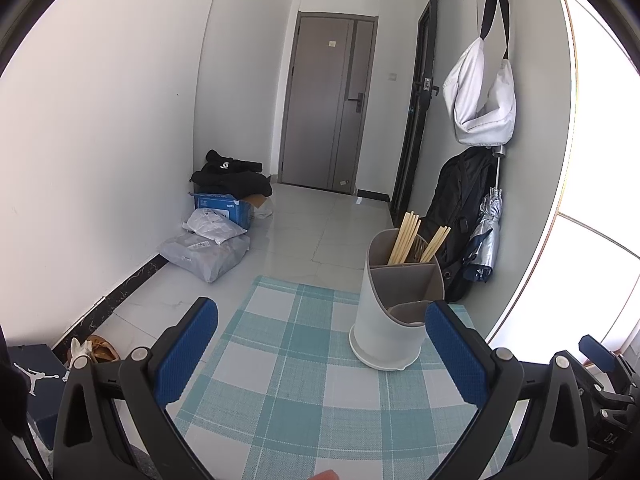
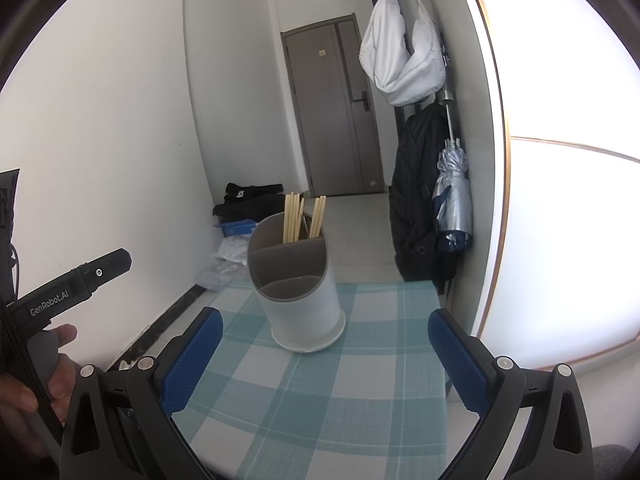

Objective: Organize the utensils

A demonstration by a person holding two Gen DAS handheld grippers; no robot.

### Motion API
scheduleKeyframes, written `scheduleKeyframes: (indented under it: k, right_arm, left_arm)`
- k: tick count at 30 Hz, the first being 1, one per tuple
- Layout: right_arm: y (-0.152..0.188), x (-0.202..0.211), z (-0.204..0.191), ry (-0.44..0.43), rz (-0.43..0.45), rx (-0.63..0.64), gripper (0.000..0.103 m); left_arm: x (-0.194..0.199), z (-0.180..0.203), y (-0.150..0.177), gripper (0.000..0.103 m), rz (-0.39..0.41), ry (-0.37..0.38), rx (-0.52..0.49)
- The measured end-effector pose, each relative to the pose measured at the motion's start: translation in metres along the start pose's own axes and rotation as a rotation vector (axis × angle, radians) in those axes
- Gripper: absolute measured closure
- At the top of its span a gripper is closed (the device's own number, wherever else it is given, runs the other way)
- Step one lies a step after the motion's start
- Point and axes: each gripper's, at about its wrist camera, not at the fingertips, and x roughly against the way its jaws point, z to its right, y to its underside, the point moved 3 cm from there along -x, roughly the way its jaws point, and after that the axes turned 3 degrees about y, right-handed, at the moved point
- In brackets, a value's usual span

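A white utensil holder (image 1: 390, 320) with grey inner dividers stands on the checked cloth toward the table's far right; it also shows in the right wrist view (image 2: 302, 304). Several wooden chopsticks (image 1: 408, 238) stand upright in its back compartment, also visible in the right wrist view (image 2: 300, 220). The front compartments look empty. My left gripper (image 1: 320, 354) is open and empty, just short of the holder. My right gripper (image 2: 326, 356) is open and empty, a little in front of the holder. No loose utensils show on the table.
The table carries a teal and white checked cloth (image 1: 304, 380). Beyond its far edge lies tiled floor with parcels (image 1: 208, 248) and a blue box (image 1: 224, 204). A black backpack (image 2: 416, 208) and folded umbrella (image 2: 454, 200) hang by the right wall. The left hand-held device (image 2: 72, 284) is at the left.
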Motion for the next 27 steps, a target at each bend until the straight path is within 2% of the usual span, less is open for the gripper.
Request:
scheduleKeyframes:
  k: [12,27]
  right_arm:
    - [-0.0006,0.0013,-0.0017,-0.003,0.003,0.008,0.000]
    - [0.0011,0.0009,-0.0031,-0.001,-0.008,0.002,0.000]
  left_arm:
    - [0.0005,-0.0016,-0.0007,0.001,0.006,-0.017,0.007]
    - [0.0005,0.0007,0.0008,0.001,-0.002,0.005,0.004]
